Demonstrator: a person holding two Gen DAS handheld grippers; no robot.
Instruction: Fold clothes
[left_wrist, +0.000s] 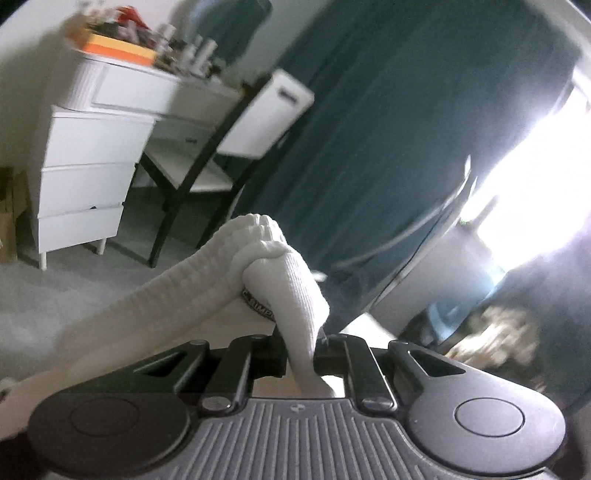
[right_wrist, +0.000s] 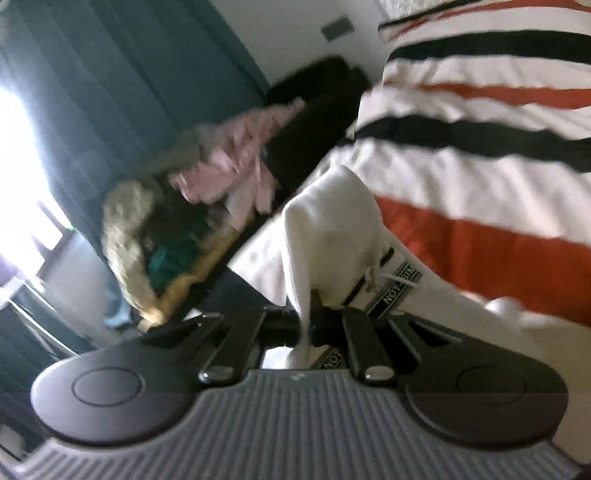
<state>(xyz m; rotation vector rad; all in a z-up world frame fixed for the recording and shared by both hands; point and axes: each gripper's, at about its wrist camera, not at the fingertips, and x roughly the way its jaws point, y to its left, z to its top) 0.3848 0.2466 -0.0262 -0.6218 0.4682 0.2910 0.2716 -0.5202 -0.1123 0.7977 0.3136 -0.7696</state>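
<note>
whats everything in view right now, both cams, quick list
white garment: 1, white ribbed knit, pinched in both grippers
striped bedding: 1, white with black and orange stripes, right of right wrist view
clothes pile: 1, pink, green, beige, blurred, left of bedding
curtain: 1, teal, background
drawer unit: 1, white, upper left
chair: 1, black frame, white seat, beside drawers
left gripper: 1, black, shut on garment
right gripper: 1, black, shut on garment

Your left gripper (left_wrist: 301, 354) has the garment (left_wrist: 280, 280) between its jaws; drawer unit (left_wrist: 81, 184) far left, chair (left_wrist: 221, 147) beside it, curtain (left_wrist: 388, 147) behind. Your right gripper (right_wrist: 308, 328) also pinches the garment; clothes pile (right_wrist: 184, 206) left, striped bedding (right_wrist: 480, 147) right.
</note>
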